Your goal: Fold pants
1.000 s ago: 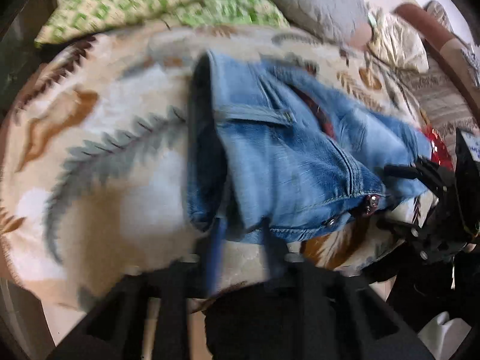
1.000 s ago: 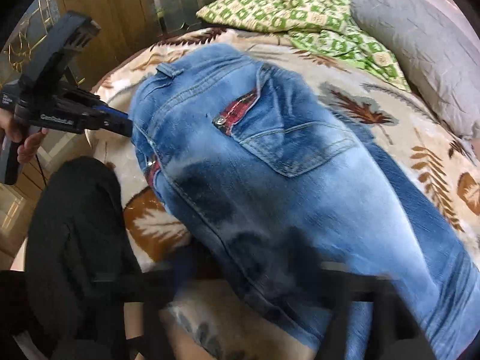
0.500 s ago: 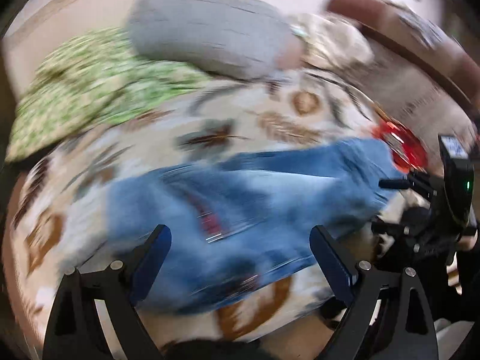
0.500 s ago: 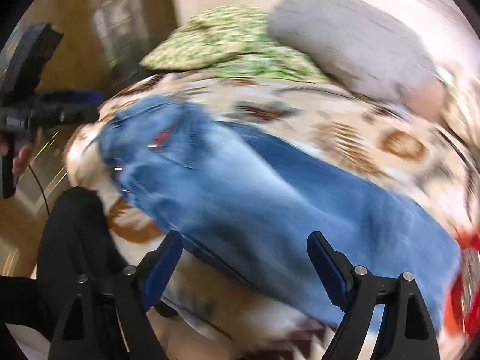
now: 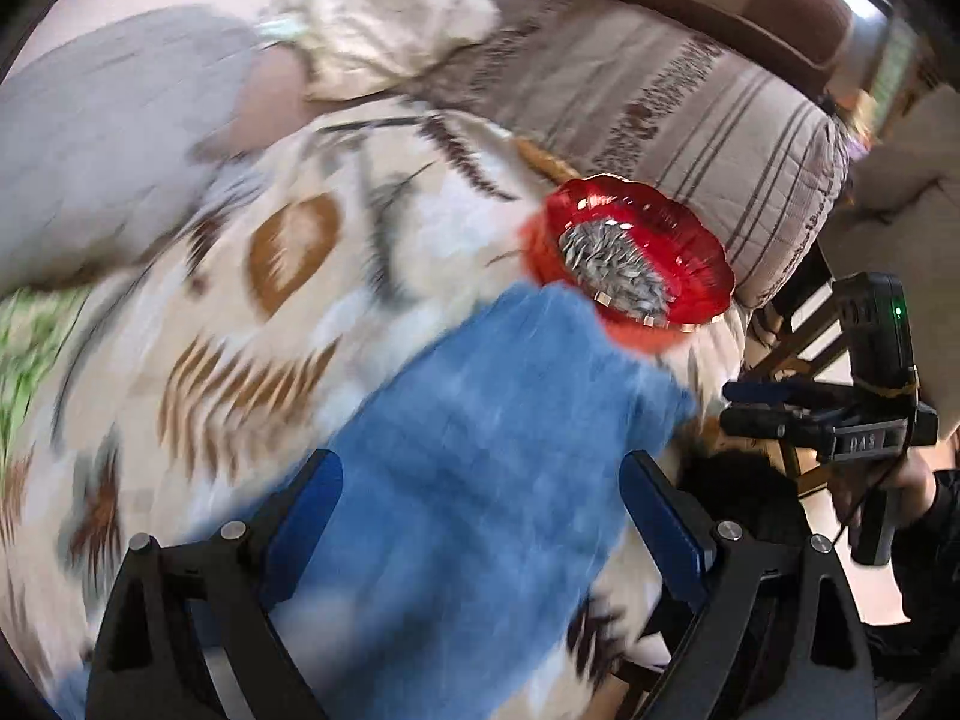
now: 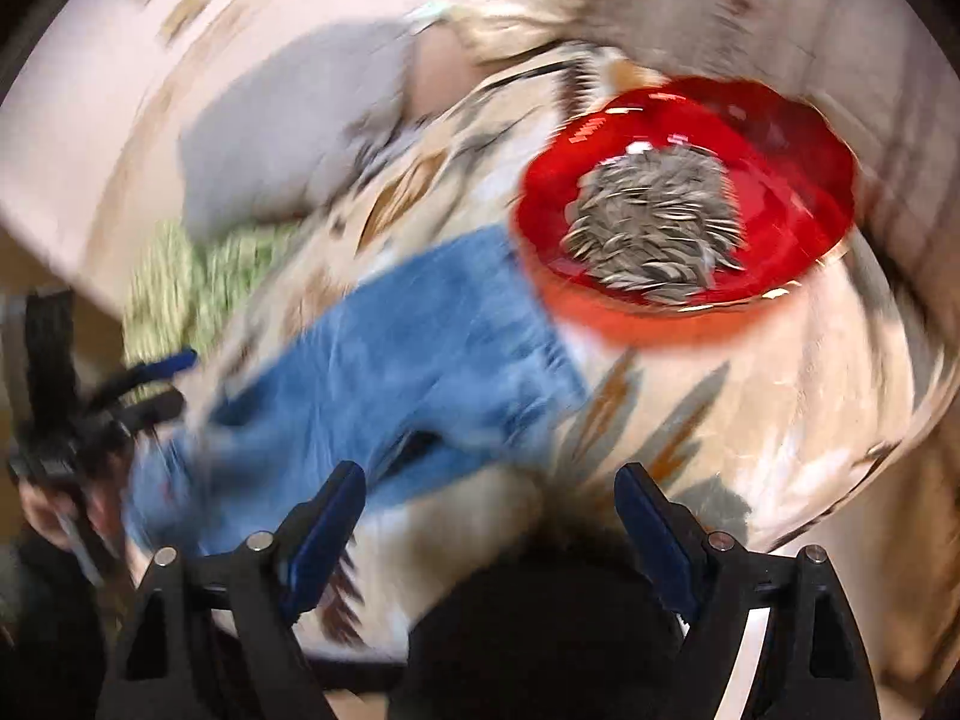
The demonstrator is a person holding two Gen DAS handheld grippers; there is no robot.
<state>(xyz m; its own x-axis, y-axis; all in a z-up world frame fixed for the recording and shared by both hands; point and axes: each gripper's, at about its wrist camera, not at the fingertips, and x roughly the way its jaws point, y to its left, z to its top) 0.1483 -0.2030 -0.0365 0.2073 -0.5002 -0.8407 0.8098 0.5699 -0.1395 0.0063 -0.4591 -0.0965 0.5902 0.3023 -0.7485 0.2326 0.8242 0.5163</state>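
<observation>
The blue jeans [image 5: 480, 468] lie stretched on a leaf-patterned blanket [image 5: 288, 312], their leg ends next to a red bowl. My left gripper [image 5: 480, 498] hovers open above the leg end, denim showing between its blue pads but not pinched. In the right wrist view the jeans [image 6: 408, 360] run from the bowl down to the left. My right gripper [image 6: 489, 504] stands open over the blanket [image 6: 750, 396] just past the hem, nothing between its fingers. Both views are blurred by motion.
A red bowl [image 5: 636, 264] of sunflower seeds [image 6: 654, 234] sits on the blanket touching the leg ends. A grey pillow [image 5: 102, 138], a cream cushion [image 5: 384, 24] and a striped quilted backrest [image 5: 690, 102] lie beyond. The other handheld gripper [image 5: 840, 420] shows at right.
Both grippers have swept from the waistband end along the jeans to the leg ends by the red bowl. The left jaws, narrower a second ago, now stand wide.
</observation>
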